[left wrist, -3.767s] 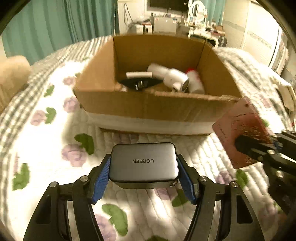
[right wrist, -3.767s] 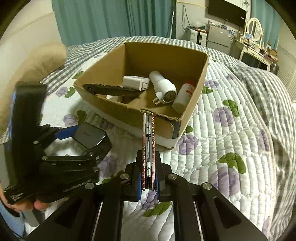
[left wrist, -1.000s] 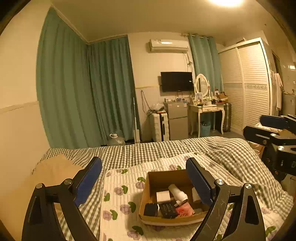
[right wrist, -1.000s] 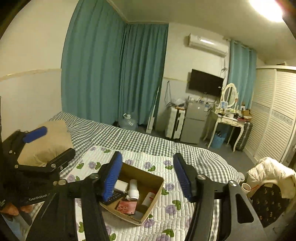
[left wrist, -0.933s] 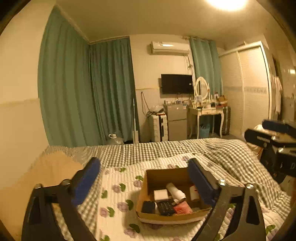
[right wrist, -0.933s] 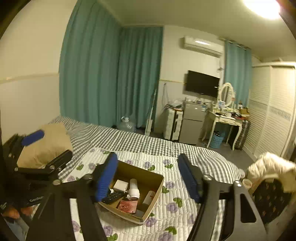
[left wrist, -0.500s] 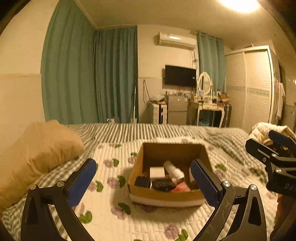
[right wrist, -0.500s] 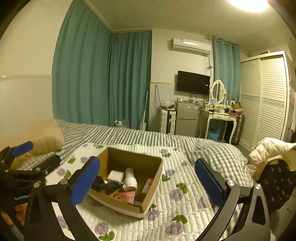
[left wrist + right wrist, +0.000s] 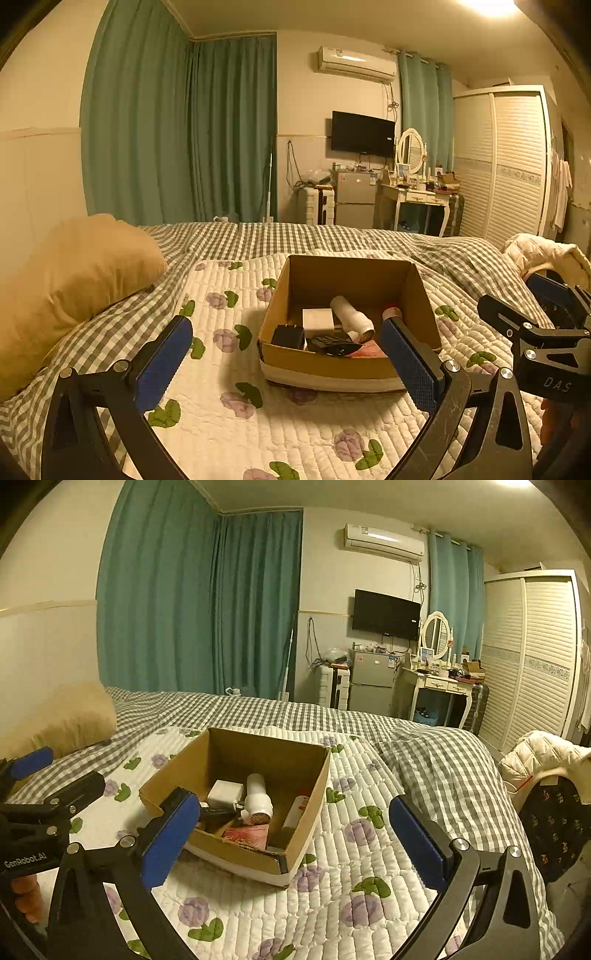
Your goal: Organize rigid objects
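Note:
A cardboard box stands on the quilted bed; it also shows in the right wrist view. Inside lie a dark charger, a white adapter, a white cylinder device, a black remote, a red card and a red-capped bottle. My left gripper is open and empty, held back from the box. My right gripper is open and empty too, on the box's right side.
A tan pillow lies at the left of the bed. A flowered white quilt covers the near bed, with a checked sheet behind. A chair with a jacket stands at the right. Teal curtains, a fridge and a dressing table stand far back.
Earlier my left gripper held the charger and my right the red card; both now lie in the box. Both grippers have lowered toward the bed over the last second, open and empty.

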A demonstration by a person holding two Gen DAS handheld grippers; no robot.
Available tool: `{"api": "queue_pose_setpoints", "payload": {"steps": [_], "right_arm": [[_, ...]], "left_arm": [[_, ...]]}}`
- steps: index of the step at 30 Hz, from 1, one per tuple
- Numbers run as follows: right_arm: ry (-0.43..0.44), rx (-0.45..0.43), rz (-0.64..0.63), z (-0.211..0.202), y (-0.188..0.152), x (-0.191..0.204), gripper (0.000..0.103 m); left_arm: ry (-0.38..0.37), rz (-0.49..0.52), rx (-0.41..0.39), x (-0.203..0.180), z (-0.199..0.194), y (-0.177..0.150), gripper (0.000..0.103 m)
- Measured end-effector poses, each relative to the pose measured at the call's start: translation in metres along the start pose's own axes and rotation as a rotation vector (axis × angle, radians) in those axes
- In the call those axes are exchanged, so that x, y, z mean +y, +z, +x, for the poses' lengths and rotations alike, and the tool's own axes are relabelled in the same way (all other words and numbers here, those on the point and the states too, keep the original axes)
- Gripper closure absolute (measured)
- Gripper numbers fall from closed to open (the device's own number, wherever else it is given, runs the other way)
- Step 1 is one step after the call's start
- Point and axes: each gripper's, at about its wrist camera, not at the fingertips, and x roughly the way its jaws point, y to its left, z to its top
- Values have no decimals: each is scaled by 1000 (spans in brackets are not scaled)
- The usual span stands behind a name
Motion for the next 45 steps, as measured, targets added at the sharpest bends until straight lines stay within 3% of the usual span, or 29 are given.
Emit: {"api": "queue_pose_setpoints", "payload": {"steps": [28, 45], "right_arm": [[-9, 16, 3, 3, -1, -1, 0], [-6, 24, 7, 4, -4, -1, 0]], "left_arm": [[1, -5, 24, 4, -1, 0, 0], [12, 13, 0, 3, -6, 0, 0]]}}
